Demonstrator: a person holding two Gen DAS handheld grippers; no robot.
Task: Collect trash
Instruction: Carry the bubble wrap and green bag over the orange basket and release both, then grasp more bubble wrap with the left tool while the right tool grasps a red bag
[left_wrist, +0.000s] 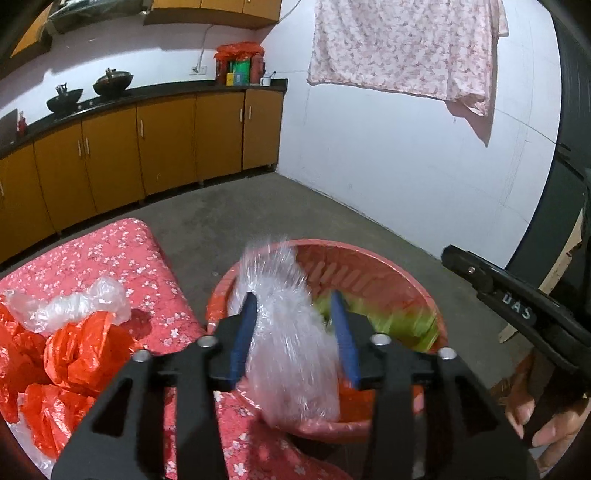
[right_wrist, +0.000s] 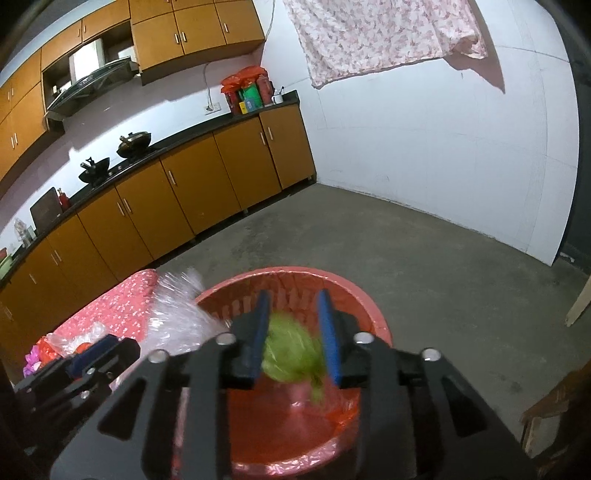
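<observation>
A red basket lined with a red bag (left_wrist: 373, 273) stands on the floor beside a pink floral cushion. My left gripper (left_wrist: 295, 306) is open above the basket; a blurred clear plastic bag (left_wrist: 284, 339) lies between its blue fingers, over the rim. My right gripper (right_wrist: 293, 302) is open over the basket (right_wrist: 295, 277); a blurred green bag (right_wrist: 291, 347) is between its fingers, inside the basket. The clear bag also shows in the right wrist view (right_wrist: 177, 317). The green bag shows in the left wrist view (left_wrist: 399, 317). The right gripper's body shows at the right of the left wrist view.
The pink floral cushion (left_wrist: 122, 258) holds several red plastic bags (left_wrist: 74, 354) and another clear bag (left_wrist: 70, 302). Orange kitchen cabinets (left_wrist: 166, 144) run along the back left. A floral cloth (left_wrist: 402, 40) hangs on the white wall. Grey concrete floor (right_wrist: 424, 266) surrounds the basket.
</observation>
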